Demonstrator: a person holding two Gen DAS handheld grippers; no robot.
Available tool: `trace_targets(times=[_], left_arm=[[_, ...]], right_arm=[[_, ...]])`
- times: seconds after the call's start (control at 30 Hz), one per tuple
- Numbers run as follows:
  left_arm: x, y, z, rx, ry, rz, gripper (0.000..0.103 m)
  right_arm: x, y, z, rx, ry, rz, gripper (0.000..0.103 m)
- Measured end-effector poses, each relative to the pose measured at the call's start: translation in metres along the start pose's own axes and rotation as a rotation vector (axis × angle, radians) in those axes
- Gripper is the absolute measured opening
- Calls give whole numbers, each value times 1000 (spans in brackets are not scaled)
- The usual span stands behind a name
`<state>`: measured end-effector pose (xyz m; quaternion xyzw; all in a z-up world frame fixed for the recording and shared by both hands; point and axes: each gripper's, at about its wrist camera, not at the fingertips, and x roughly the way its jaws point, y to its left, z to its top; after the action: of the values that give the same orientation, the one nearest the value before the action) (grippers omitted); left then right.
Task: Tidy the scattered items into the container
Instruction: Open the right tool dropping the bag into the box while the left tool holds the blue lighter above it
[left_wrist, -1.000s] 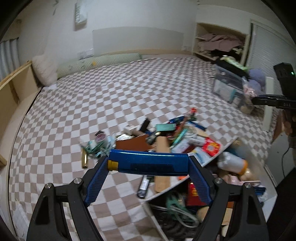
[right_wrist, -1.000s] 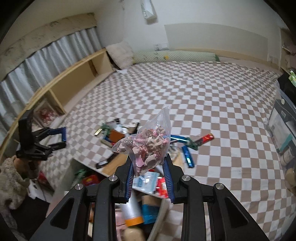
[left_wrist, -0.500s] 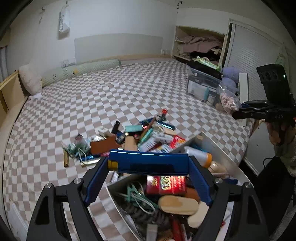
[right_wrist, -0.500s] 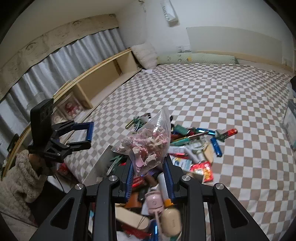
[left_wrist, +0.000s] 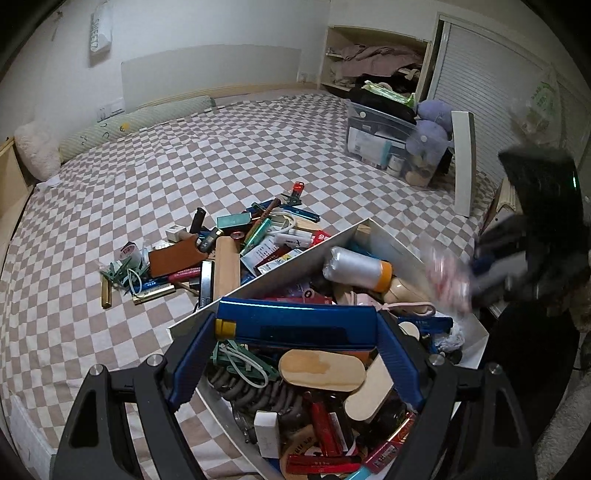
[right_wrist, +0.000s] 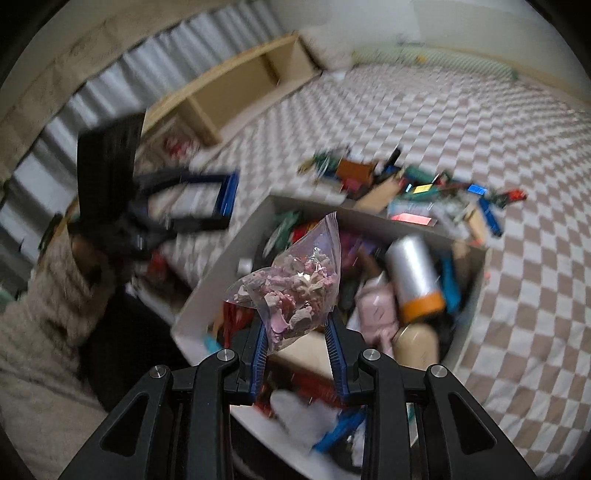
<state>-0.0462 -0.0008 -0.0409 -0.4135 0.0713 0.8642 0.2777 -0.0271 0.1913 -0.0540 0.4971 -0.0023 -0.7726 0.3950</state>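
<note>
My left gripper (left_wrist: 297, 325) is shut on a long blue case (left_wrist: 295, 325), held crosswise above the white container (left_wrist: 266, 280), which is full of mixed items. My right gripper (right_wrist: 295, 332) is shut on a clear zip bag of pink and white bits (right_wrist: 291, 295), held over the container (right_wrist: 229, 269). In the left wrist view the right gripper (left_wrist: 476, 273) shows blurred at the container's right side with the bag (left_wrist: 447, 280). A pile of scattered items (left_wrist: 221, 251) lies on the checkered bed beyond the container. The left gripper (right_wrist: 225, 199) shows blurred in the right wrist view.
A clear storage bin (left_wrist: 384, 140) with a purple plush (left_wrist: 432, 122) stands at the bed's far right. A white board (left_wrist: 463, 162) leans beside it. Pillows (left_wrist: 37, 155) line the far edge. A wooden shelf (right_wrist: 236, 96) runs along the curtain side.
Both grippers have swung from over the bed to above the container, each still holding its item. The right gripper has dropped lower and closer to the container; its view is blurred.
</note>
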Motion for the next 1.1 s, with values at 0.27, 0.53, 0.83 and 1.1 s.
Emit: trace_targets(times=[0.27, 0.53, 0.83, 1.1], left_arm=[[7, -5, -2, 0, 31, -22, 85], [14, -24, -13, 18, 94, -75, 85], [25, -42, -28, 46, 167, -134, 85], [35, -55, -32, 34, 212, -211, 85]], right_arm=[[47, 21, -26, -128, 225, 18, 31], [67, 30, -37, -200, 334, 19, 31], [63, 29, -41, -208, 342, 20, 75], [33, -8, -29, -68, 235, -92, 76]])
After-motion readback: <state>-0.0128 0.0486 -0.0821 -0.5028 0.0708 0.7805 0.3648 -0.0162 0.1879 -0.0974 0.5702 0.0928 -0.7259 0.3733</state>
